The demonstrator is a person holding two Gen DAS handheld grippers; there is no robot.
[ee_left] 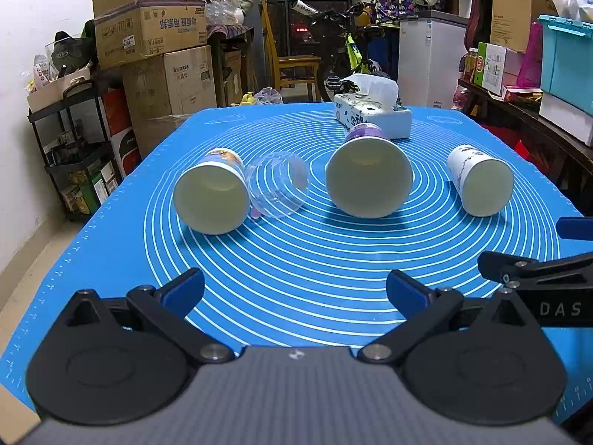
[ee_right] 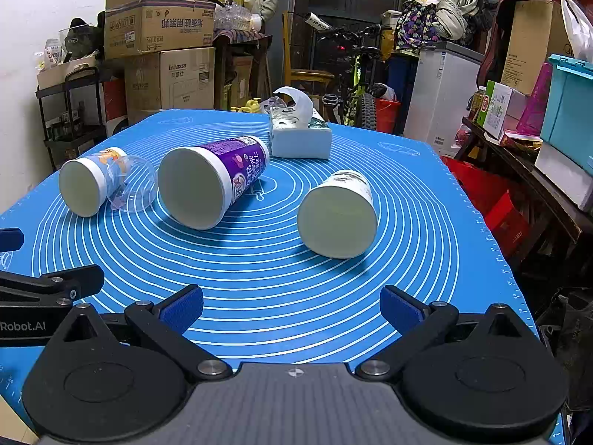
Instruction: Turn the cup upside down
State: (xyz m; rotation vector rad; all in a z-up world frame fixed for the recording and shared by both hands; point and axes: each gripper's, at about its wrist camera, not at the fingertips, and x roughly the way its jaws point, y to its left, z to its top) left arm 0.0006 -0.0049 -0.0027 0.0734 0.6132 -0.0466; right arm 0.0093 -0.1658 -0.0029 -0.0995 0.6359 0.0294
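Surface: covered by a blue baking mat (ee_left: 296, 259) with white concentric rings.
Cups: 4 lie on their sides across the middle of the mat, mouths toward the near edge.
Orange-print paper cup (ee_left: 211, 193): nearest the left edge, touching the clear plastic cup (ee_left: 278, 185) just to its right.
Purple paper cup (ee_right: 211, 181): largest, near the centre of the mat, apart from the clear cup.
Grey-print paper cup (ee_right: 337, 215): toward the right edge, well apart from the purple one.
Tissue pack (ee_right: 300, 137): near the far edge, just behind the purple cup, a tissue sticking up from it.
Left claw (ee_left: 294, 291): released, fingers spread wide, hovering over the near edge, holding nothing, apart from every cup.
Right claw (ee_right: 291, 307): released, fingers wide apart, over the near edge, holding nothing; the grey-print cup lies ahead of it.
Cardboard boxes (ee_left: 152, 33): stacked beyond the far left corner.
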